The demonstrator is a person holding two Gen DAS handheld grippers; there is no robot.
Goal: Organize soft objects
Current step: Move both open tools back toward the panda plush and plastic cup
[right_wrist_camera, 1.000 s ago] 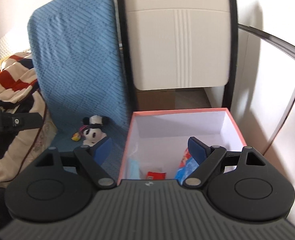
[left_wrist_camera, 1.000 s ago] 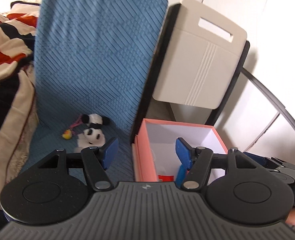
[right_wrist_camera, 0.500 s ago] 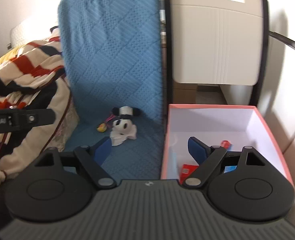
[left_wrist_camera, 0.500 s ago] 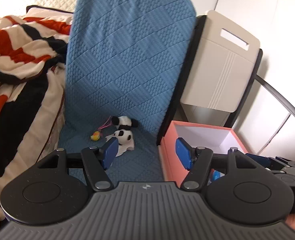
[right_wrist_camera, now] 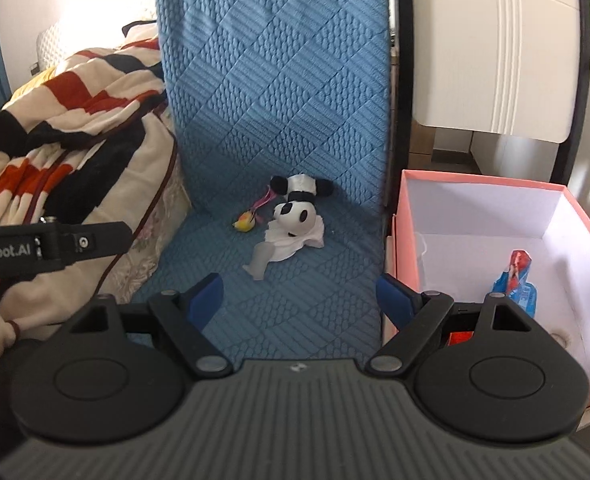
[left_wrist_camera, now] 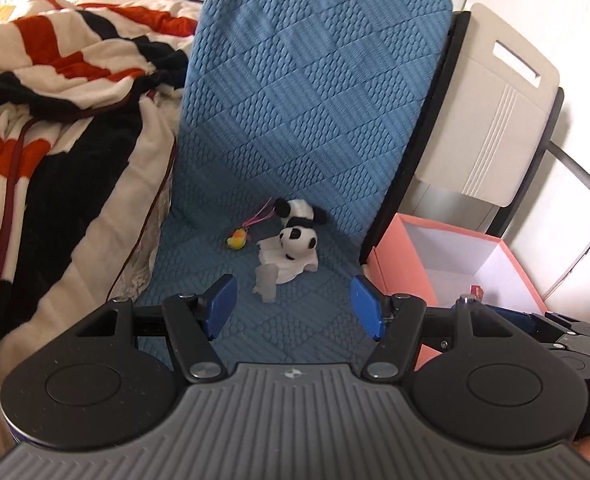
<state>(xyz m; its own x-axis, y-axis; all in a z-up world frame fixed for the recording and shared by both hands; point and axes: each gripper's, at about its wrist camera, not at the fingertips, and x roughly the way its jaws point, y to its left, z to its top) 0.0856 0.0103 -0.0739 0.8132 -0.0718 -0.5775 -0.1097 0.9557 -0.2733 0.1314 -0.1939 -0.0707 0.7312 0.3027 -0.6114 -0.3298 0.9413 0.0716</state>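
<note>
Both views have swung off the pink box (right_wrist_camera: 475,188) toward the panda plush (left_wrist_camera: 295,240) left of it, left gripper (left_wrist_camera: 293,306) and right gripper (right_wrist_camera: 299,298) spread empty, likely next pickup.

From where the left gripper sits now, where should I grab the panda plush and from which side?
Grip the panda plush across its round head, coming straight ahead and down with the open left gripper. The head is the bulkiest part; the white cloth spreads flat on the blue cushion, and the small yellow toy lies alongside.
</note>
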